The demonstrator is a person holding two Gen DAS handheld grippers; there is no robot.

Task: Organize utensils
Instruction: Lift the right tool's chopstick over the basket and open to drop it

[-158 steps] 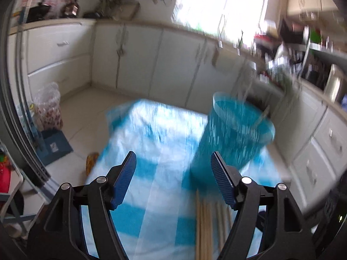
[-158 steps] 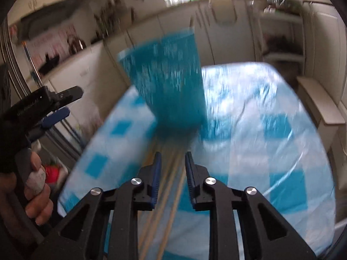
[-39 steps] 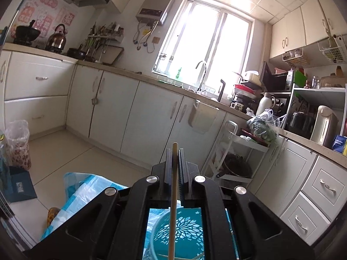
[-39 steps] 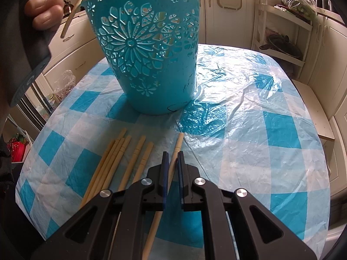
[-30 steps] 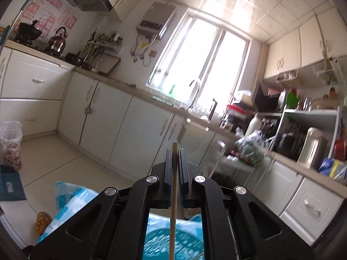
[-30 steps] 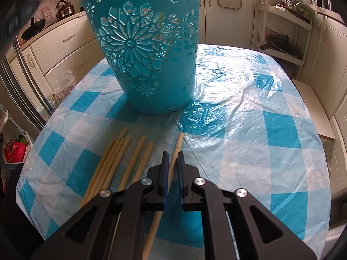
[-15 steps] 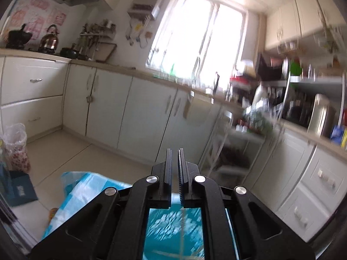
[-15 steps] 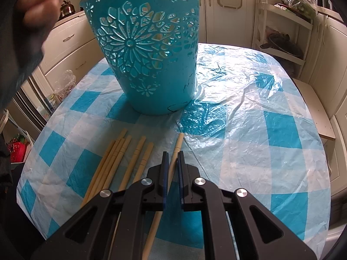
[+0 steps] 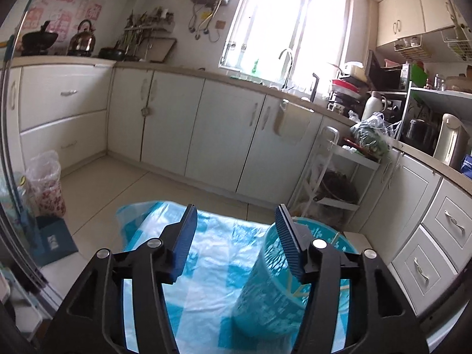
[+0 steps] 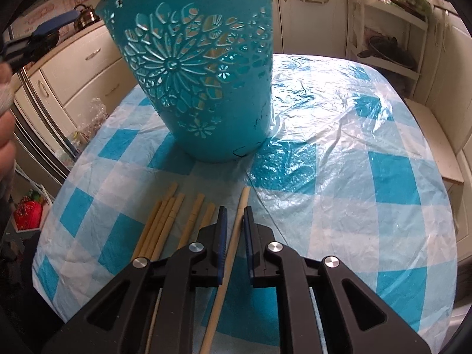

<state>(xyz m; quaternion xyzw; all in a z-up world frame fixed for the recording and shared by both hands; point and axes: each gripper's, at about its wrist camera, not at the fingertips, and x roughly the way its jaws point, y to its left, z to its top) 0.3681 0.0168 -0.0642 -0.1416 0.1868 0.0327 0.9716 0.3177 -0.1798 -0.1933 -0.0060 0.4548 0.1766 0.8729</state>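
Note:
A teal perforated basket (image 10: 200, 67) stands on the blue-checked tablecloth (image 10: 354, 153); it also shows in the left wrist view (image 9: 271, 292). Several bamboo chopsticks (image 10: 168, 224) lie on the cloth in front of it. My right gripper (image 10: 235, 210) is low over the cloth, its jaws close around one chopstick (image 10: 236, 233) that lies on the table. My left gripper (image 9: 236, 221) is open and empty, held above the table just left of the basket rim. It shows at the upper left in the right wrist view (image 10: 44, 34).
White kitchen cabinets (image 9: 224, 144) and a wire rack (image 9: 339, 183) stand beyond the table. A bagged bin (image 9: 44, 183) and a blue box (image 9: 53, 242) sit on the floor at left. The table edge (image 10: 442, 236) curves at right.
My left gripper held a chopstick upright over the basket, then lost it and opened wide, shifting left of the basket. My right gripper stayed in place around its chopstick.

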